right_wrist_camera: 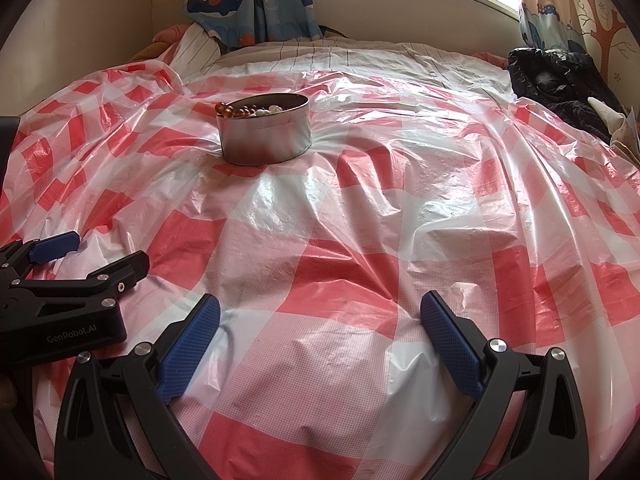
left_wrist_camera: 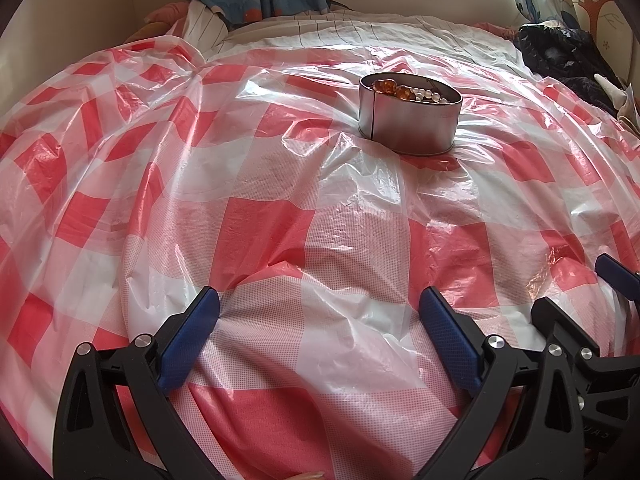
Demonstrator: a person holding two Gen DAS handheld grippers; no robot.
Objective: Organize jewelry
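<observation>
A round silver tin [left_wrist_camera: 408, 118] stands on the red-and-white checked plastic sheet [left_wrist_camera: 280, 220] over the bed. It holds amber beads [left_wrist_camera: 394, 89] and white pearl beads [left_wrist_camera: 430, 95]. In the right wrist view the tin [right_wrist_camera: 266, 132] stands at the upper left, with amber beads [right_wrist_camera: 226, 110] hanging over its rim. My left gripper [left_wrist_camera: 320, 308] is open and empty, low over the sheet, well short of the tin. My right gripper [right_wrist_camera: 320, 312] is open and empty, beside the left one. The left gripper [right_wrist_camera: 86, 254] shows at that view's left edge.
A black garment pile [right_wrist_camera: 556, 80] lies at the far right of the bed. Striped bedding [right_wrist_camera: 340, 56] lies beyond the sheet. Whale-print curtains [right_wrist_camera: 248, 0] hang on the back wall below a window. The sheet is wrinkled.
</observation>
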